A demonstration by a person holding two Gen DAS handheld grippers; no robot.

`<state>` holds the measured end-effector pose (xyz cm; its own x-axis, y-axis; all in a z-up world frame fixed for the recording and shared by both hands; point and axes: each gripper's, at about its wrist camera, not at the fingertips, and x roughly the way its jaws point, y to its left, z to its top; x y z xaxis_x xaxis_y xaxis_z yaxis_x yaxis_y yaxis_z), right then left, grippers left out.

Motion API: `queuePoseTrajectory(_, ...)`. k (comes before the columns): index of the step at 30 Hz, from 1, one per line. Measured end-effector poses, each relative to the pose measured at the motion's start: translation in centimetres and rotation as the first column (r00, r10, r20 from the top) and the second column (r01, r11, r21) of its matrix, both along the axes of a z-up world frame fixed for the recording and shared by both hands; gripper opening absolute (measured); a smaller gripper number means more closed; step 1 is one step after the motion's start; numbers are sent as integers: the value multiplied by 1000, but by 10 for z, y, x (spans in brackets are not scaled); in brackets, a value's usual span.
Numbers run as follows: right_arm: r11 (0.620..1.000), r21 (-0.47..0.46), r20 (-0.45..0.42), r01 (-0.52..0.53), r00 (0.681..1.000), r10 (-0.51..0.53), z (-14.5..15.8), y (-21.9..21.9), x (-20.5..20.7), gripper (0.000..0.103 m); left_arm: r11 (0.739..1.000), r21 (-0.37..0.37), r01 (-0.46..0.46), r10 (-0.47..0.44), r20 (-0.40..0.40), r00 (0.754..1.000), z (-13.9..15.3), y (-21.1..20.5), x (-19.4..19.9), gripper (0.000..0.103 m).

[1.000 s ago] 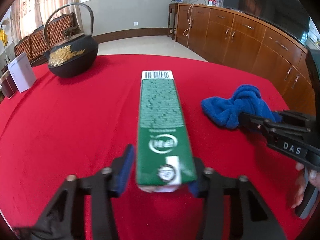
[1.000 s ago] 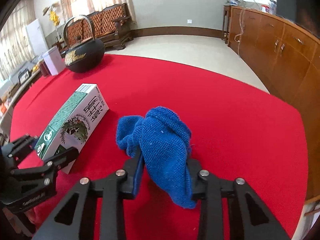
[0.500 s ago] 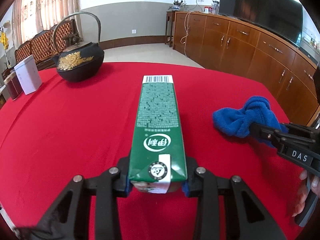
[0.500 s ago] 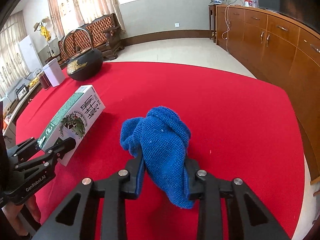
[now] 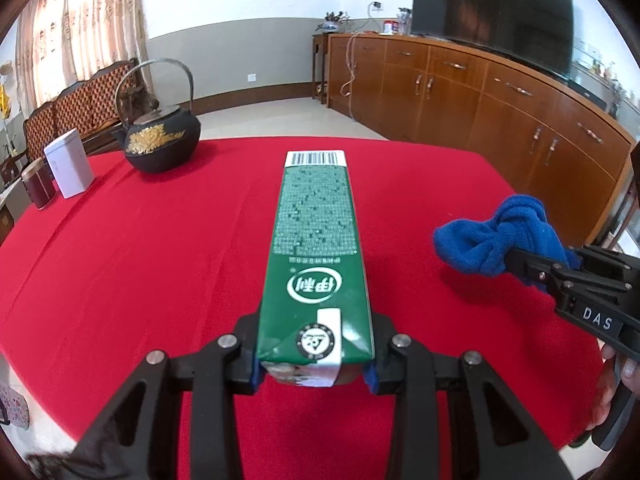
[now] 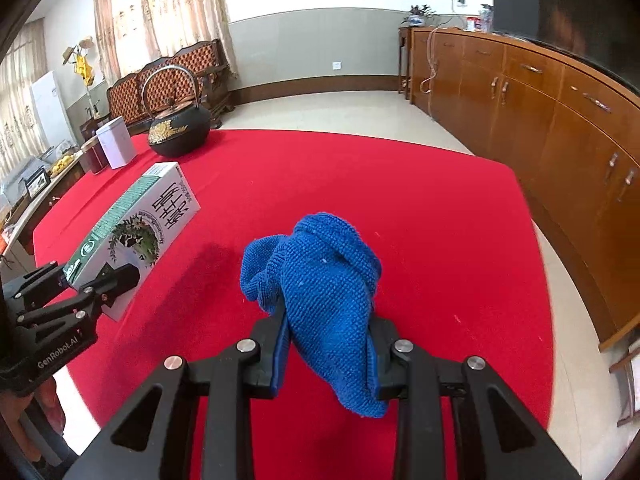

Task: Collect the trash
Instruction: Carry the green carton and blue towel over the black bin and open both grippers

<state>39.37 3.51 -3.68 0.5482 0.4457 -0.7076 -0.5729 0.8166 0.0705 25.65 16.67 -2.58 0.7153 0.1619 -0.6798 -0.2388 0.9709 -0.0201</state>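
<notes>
green milk carton (image 5: 316, 264) clamped at its near end between the pads of the left gripper (image 5: 314, 364), long axis pointing straight ahead, seemingly lifted clear of the red tablecloth (image 5: 140, 260), judging by the shadow beneath it in the right wrist view. gripped by the narrow end probably to leave the length free for dropping into a bin. blue knitted cloth (image 6: 328, 300) pinched in the right gripper (image 6: 328, 356), bunched and drooping past the fingers, raised above the table too. both loads held level and well apart, likely for carrying off together.

beyond: black iron teapot (image 5: 162, 140), white tin (image 5: 70, 168) and a dark red canister (image 5: 38, 184) at the far left edge; wooden cabinets (image 5: 500, 100) behind.

no bin visible anywhere. carton's underside and far end unseen; whether empty, impossible to tell. holder's hands mostly cut off.
</notes>
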Motion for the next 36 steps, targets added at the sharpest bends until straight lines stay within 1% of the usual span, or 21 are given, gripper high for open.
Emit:
queuePoseTrajectory(10,994,29,3,102,995,-102,12,-71,-58,32,997,-2,77,-77,10,997,9,-37,-30,38)
queuePoseTrajectory(20,975,56,9,213,977,-214,19,-142,-110,32,986,-3,170,-169,28,985,17,-83,-52,38)
queuePoseTrajectory(27,953,70,20,294,955,-296,26,-185,-139,32,968,-7,250,-250,39,967,20,-118,-60,38)
queuePoseTrajectory(29,947,70,22,314,948,-316,28,-197,-147,32,960,-9,282,-281,40,959,20,-130,-61,38)
queuePoseTrajectory(36,912,67,28,405,913,-407,30,-243,-171,32,932,-24,362,-361,44,931,17,-170,-62,38)
